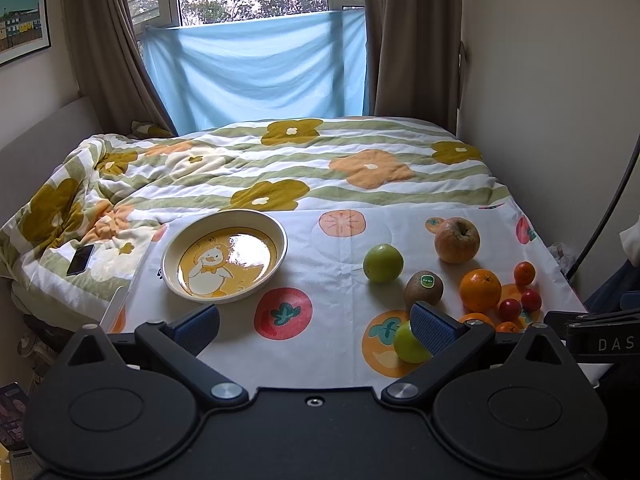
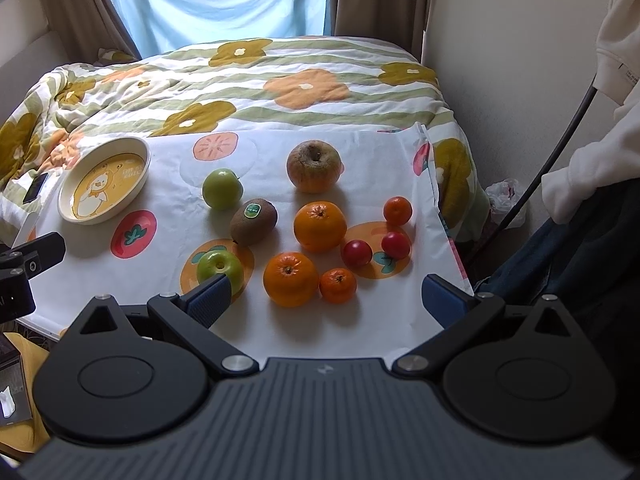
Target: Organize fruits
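Note:
A cream plate with a duck picture (image 1: pixel 224 258) (image 2: pixel 105 180) lies empty at the left of a white fruit-print cloth (image 1: pixel 320 240) (image 2: pixel 280 320) on the bed. To its right lie two green apples (image 2: pixel 222 189) (image 2: pixel 219 266), a kiwi (image 2: pixel 253 221), a brownish apple (image 2: pixel 314 166), two oranges (image 2: pixel 320 226) (image 2: pixel 290 278), two small mandarins (image 2: pixel 338 285) (image 2: pixel 397 210) and two red tomatoes (image 2: pixel 357 253) (image 2: pixel 395 245). My left gripper (image 1: pixel 316 326) is open and empty above the cloth, with its right finger over the near green apple (image 1: pixel 408 343). My right gripper (image 2: pixel 332 300) is open and empty in front of the fruit.
A flowered quilt (image 1: pixel 280 160) covers the bed behind the cloth. A dark phone (image 1: pixel 80 260) lies on the quilt left of the plate. A wall runs along the right side. A blue cloth and a window stand at the back.

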Action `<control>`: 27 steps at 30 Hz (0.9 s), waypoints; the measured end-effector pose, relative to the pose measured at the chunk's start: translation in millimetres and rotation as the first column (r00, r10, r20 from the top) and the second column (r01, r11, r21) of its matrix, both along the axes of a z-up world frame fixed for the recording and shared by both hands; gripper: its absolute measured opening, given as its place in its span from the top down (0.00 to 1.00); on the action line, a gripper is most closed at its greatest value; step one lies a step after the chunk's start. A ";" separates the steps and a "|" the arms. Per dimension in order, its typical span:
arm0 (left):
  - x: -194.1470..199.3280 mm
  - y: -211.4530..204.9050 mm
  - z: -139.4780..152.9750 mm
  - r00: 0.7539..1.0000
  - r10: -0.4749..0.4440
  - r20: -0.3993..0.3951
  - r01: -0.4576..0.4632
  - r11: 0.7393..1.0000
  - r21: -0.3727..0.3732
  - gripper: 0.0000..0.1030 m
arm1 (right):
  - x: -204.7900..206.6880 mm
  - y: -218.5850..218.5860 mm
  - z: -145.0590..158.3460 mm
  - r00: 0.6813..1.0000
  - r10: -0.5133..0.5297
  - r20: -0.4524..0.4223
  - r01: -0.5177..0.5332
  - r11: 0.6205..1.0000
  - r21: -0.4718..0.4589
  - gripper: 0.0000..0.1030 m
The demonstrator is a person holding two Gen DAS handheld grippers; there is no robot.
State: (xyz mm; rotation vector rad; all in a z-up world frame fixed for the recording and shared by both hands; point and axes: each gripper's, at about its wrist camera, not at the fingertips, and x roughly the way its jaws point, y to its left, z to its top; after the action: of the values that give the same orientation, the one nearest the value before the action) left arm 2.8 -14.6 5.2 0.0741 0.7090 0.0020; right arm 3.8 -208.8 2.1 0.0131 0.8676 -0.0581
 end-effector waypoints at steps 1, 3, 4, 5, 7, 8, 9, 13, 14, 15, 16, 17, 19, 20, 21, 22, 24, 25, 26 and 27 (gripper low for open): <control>1.5 -1.0 -1.2 1.000 -0.001 0.000 0.001 1.000 -0.001 0.00 | 0.1 0.2 -0.1 1.000 0.000 0.000 0.000 1.000 0.000 0.00; 2.7 -1.5 -1.6 1.000 -0.002 0.000 0.002 1.000 -0.002 0.00 | 0.4 0.0 0.0 1.000 0.000 -0.001 0.000 1.000 0.000 0.00; 2.3 -1.1 -1.6 1.000 -0.001 0.000 0.001 1.000 -0.002 0.00 | 0.5 0.1 -0.1 1.000 -0.001 -0.001 0.001 1.000 0.001 0.00; 2.4 -1.2 -1.6 1.000 -0.001 0.000 0.001 1.000 -0.002 0.00 | 0.6 0.1 0.0 1.000 -0.001 -0.001 0.001 1.000 0.001 0.00; 2.3 -1.2 -1.7 1.000 -0.001 0.000 0.001 1.000 -0.002 0.00 | 0.7 0.5 -0.1 1.000 0.000 -0.003 0.000 1.000 0.001 0.00; 2.4 -1.3 -1.7 1.000 0.000 0.000 0.000 1.000 -0.003 0.00 | 0.6 0.4 -0.2 1.000 0.000 -0.002 0.000 1.000 0.000 0.00; 2.3 -1.2 -1.6 1.000 -0.001 0.001 0.001 1.000 -0.003 0.00 | 0.7 0.4 -0.2 1.000 -0.001 -0.002 0.001 1.000 0.000 0.00; 3.3 -1.4 -1.8 1.000 -0.002 0.000 0.002 1.000 -0.004 0.00 | 0.8 0.8 -0.4 1.000 0.000 -0.002 0.000 1.000 -0.001 0.00; 4.1 -1.8 -1.9 1.000 -0.003 -0.001 0.003 1.000 -0.004 0.00 | 1.0 0.0 -0.2 1.000 0.001 -0.003 -0.001 1.000 0.000 0.00; 4.8 -2.1 -1.9 1.000 -0.004 -0.001 0.004 1.000 -0.004 0.00 | 1.0 0.0 -0.2 1.000 0.001 -0.003 -0.001 1.000 0.001 0.00; 5.4 -2.2 -1.9 1.000 -0.005 -0.001 0.005 1.000 -0.004 0.00 | 1.1 0.2 -0.3 1.000 0.001 -0.004 -0.001 1.000 0.001 0.00; 5.8 -1.8 -1.9 1.000 -0.006 -0.001 0.006 1.000 -0.005 0.00 | 1.1 0.0 -0.2 1.000 0.001 -0.004 -0.001 1.000 0.000 0.00; 5.9 -1.1 -1.7 1.000 -0.007 0.000 0.007 1.000 -0.005 0.00 | 1.0 0.1 -0.2 1.000 0.001 -0.004 -0.001 1.000 0.001 0.00; 6.4 -1.5 -1.7 1.000 -0.008 0.000 0.008 1.000 -0.005 0.00 | 1.0 -0.2 -0.2 1.000 0.001 -0.004 -0.001 1.000 0.001 0.00; 6.0 -1.2 -1.7 1.000 -0.007 0.000 0.007 1.000 -0.005 0.00 | 1.0 -0.2 -0.1 1.000 0.001 -0.004 -0.001 1.000 0.001 0.00; 6.3 -1.5 -1.6 1.000 -0.007 0.000 0.007 1.000 -0.005 0.00 | 0.9 0.3 -0.2 1.000 0.001 -0.004 -0.001 1.000 0.002 0.00; 6.2 -1.5 -1.6 1.000 -0.007 0.000 0.007 1.000 -0.006 0.00 | 0.9 -0.2 0.0 1.000 0.002 -0.005 -0.002 1.000 0.001 0.00; 6.1 -1.4 -1.6 1.000 -0.007 0.000 0.007 1.000 -0.006 0.00 | 0.9 -0.1 0.0 1.000 0.001 -0.004 -0.001 1.000 0.002 0.00; 5.9 -1.4 -1.6 1.000 -0.008 0.001 0.008 1.000 -0.006 0.00 | 0.9 -0.3 0.0 1.000 0.002 -0.005 -0.002 1.000 0.002 0.00; 5.4 -1.5 -1.5 1.000 -0.010 0.002 0.010 1.000 -0.005 0.00 | 0.9 0.1 -0.1 1.000 0.003 -0.005 -0.003 1.000 0.002 0.00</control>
State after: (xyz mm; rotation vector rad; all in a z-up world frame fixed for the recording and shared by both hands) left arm 8.2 -16.0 3.7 0.0725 0.7066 -0.0088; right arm 4.7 -208.6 2.0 0.0138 0.8722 -0.0548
